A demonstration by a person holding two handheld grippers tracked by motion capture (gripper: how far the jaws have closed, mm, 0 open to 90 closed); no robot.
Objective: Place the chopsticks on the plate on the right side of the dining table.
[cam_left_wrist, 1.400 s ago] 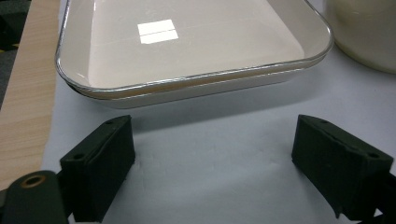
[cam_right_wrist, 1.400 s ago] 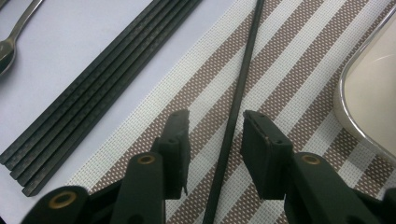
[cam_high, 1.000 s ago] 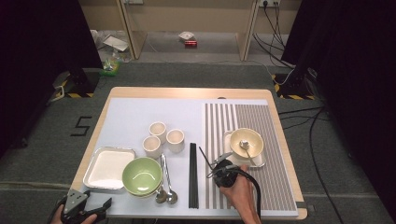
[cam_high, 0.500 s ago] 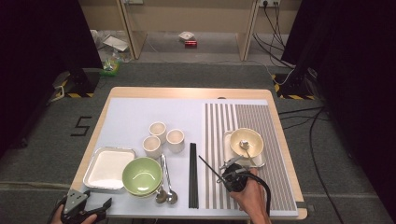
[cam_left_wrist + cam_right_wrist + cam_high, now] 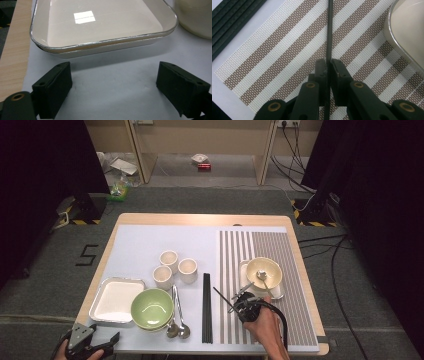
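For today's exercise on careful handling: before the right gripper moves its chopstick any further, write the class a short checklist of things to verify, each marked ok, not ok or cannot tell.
1. Right gripper shut on the black chopstick: ok.
2. Chopstick sits centred between the pads, not slipping: cannot tell.
3. Chopstick lifted off the striped mat: ok, its tip points up and left in the high view.
4. Remaining chopsticks lie straight on the table: ok.
5. Bowl on the small tray is apart from the held chopstick: ok.
6. Left gripper open, nothing between its jaws, short of the white tray: ok.
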